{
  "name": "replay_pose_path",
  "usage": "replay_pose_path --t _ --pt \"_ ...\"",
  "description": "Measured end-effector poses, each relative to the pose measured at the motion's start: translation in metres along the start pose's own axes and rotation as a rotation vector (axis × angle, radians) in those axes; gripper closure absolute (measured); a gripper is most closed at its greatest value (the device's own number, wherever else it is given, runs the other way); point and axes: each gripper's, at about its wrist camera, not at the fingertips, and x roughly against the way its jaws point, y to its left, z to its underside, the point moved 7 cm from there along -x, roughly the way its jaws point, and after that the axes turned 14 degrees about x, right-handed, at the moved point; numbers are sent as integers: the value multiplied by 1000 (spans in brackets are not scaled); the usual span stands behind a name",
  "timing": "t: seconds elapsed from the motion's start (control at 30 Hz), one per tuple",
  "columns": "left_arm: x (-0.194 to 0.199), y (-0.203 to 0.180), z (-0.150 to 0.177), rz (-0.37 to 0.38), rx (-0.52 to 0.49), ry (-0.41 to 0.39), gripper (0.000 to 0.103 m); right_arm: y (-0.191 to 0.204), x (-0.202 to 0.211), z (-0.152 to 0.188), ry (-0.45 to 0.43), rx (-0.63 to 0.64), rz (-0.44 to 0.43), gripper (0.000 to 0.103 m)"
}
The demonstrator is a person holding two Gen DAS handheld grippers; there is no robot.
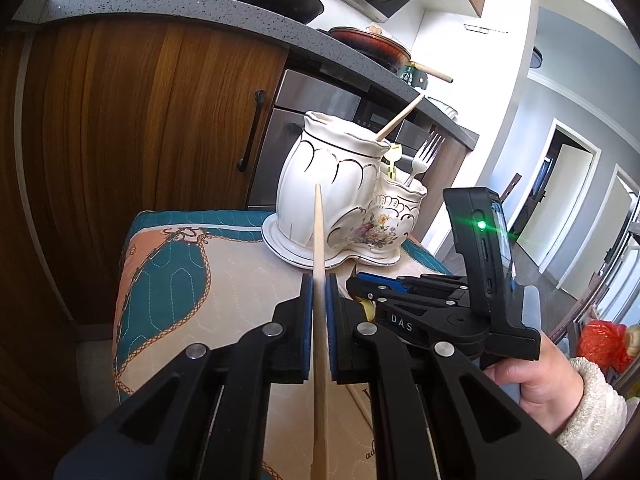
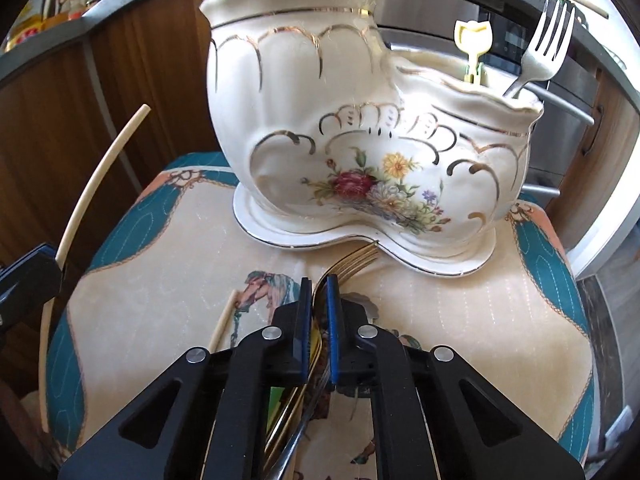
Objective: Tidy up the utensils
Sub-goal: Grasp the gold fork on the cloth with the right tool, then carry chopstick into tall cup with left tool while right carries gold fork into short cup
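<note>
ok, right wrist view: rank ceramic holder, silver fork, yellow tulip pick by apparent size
1. ceramic holder, by far
2. silver fork
3. yellow tulip pick
The fork and pick are partly hidden inside the holder, so only their exposed parts are ranked.

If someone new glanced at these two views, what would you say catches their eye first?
Probably the white ceramic utensil holder with gold trim and painted flowers, standing on the quilted cloth; a silver fork pokes from its lower compartment. Next, the left claw clamped on a pale chopstick, and the right claw shut on a gold fork lying before the holder.
</note>
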Motion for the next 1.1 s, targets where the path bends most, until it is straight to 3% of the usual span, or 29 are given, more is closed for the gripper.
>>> replay_pose_path --t 0.5,1.1 --pt "9 -4 -4 39 6 -41 97 -17 83 -3 -230 -61 -61 97" --pt "28 -12 -22 127 43 -127 97 -27 170 -23 -479 -35 -23 100"
